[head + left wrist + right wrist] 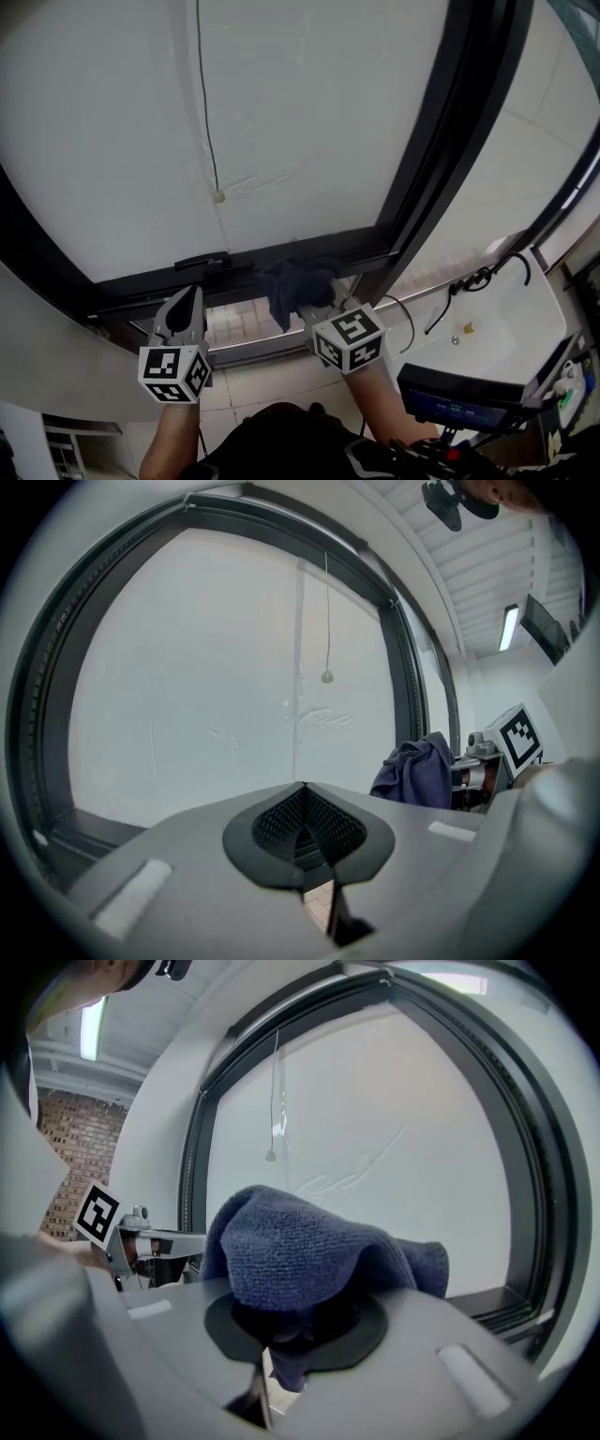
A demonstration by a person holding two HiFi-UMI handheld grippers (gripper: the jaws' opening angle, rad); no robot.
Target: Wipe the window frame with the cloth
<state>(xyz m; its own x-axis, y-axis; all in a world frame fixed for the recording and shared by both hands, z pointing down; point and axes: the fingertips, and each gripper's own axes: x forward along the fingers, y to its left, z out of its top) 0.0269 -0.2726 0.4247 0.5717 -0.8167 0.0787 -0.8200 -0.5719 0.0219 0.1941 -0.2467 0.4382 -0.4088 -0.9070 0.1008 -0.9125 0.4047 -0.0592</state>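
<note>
Two grippers, one cloth, a frame to wipe

Most of the head view is the big dark window frame [441, 178], round a white pane [300, 112]; the blue cloth [295, 286] is bunched at the bottom bar of the frame, near the corner where that bar meets the upright; the right gripper [315, 307] is clamped tight on the cloth, which flops over its jaws; the left gripper [187, 302] is closed up with nothing in it, and hovers beside a small black handle [202, 263]; I think the wiping is at just one spot, so most of the frame looks left to do; no dirt or clean streaks show, so I cannot be sure. No words can be read; the cubes [347, 339] have only black and white squares; a little screen [450, 398] glows, too small to read.
</note>
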